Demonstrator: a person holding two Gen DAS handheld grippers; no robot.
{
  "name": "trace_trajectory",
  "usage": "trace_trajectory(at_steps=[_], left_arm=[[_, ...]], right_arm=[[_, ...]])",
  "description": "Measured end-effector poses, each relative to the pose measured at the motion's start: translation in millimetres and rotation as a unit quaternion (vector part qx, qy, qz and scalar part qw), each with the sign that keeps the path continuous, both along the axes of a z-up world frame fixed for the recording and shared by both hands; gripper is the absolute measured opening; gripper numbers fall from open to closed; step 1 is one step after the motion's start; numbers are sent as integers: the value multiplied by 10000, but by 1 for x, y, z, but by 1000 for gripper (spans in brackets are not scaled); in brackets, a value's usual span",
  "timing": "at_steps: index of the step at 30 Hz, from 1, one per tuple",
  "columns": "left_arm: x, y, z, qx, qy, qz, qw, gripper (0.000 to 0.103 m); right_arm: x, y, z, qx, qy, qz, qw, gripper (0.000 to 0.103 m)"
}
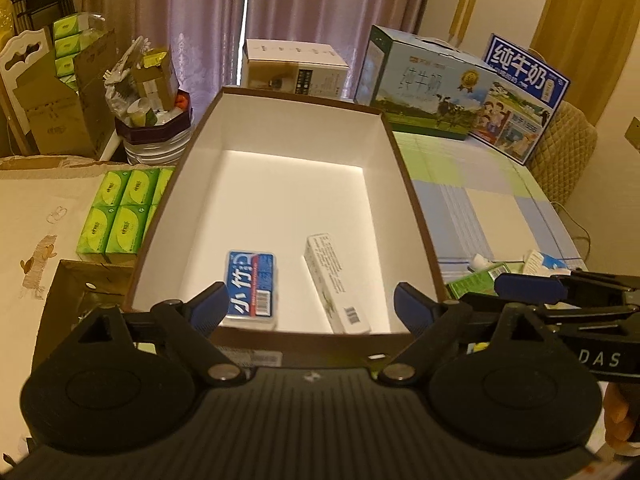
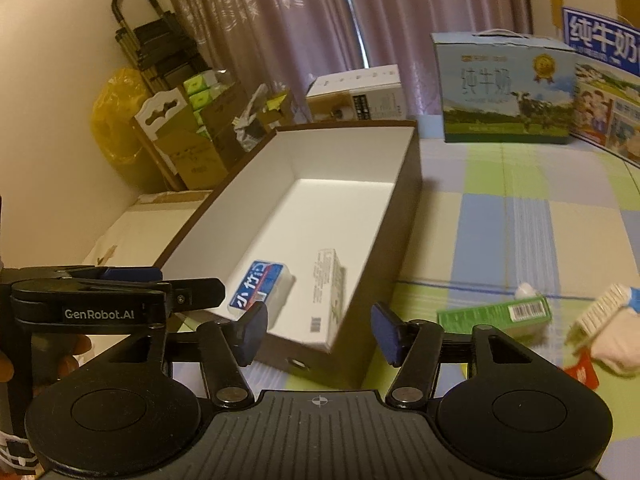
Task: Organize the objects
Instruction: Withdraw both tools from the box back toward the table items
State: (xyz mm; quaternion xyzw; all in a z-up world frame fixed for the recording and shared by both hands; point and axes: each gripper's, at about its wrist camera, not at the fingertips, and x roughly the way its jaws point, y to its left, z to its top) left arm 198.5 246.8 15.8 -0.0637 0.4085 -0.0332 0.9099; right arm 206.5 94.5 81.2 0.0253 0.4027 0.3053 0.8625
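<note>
A brown open box with a white inside [image 1: 256, 128] [image 2: 408, 184] stands on the table. In it lie a blue-labelled clear case [image 1: 252, 288] [image 2: 258, 286] and a long white carton [image 1: 336, 288] [image 2: 326, 294] near the front wall. My left gripper [image 1: 308, 306] is open and empty above the box's front edge. My right gripper [image 2: 318, 330] is open and empty at the box's near right corner. A green carton [image 2: 496, 314] [image 1: 476, 280] and a white-bristled brush [image 2: 604, 308] lie on the checked cloth right of the box.
Two milk cartons [image 1: 424, 84] [image 2: 504, 88] stand at the back right. A white box [image 1: 292, 64] stands behind the brown box. Green tissue packs [image 1: 124, 212] lie left of it. A red item [image 2: 582, 372] lies at the right.
</note>
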Motion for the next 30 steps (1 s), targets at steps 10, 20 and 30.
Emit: trace_trajectory(at_steps=[10, 20, 30], left_arm=[[-21, -27, -2, -16, 77, -95, 9999, 87], [-43, -75, -9, -36, 186, 11, 9998, 87], [-49, -150, -20, -96, 388, 6, 9992, 87]], right_arm=[[-17, -37, -1, -20, 49, 11, 10000, 57], [-23, -95, -12, -237, 162, 238, 9993, 57], [-18, -171, -15, -363, 274, 188, 9988, 57]])
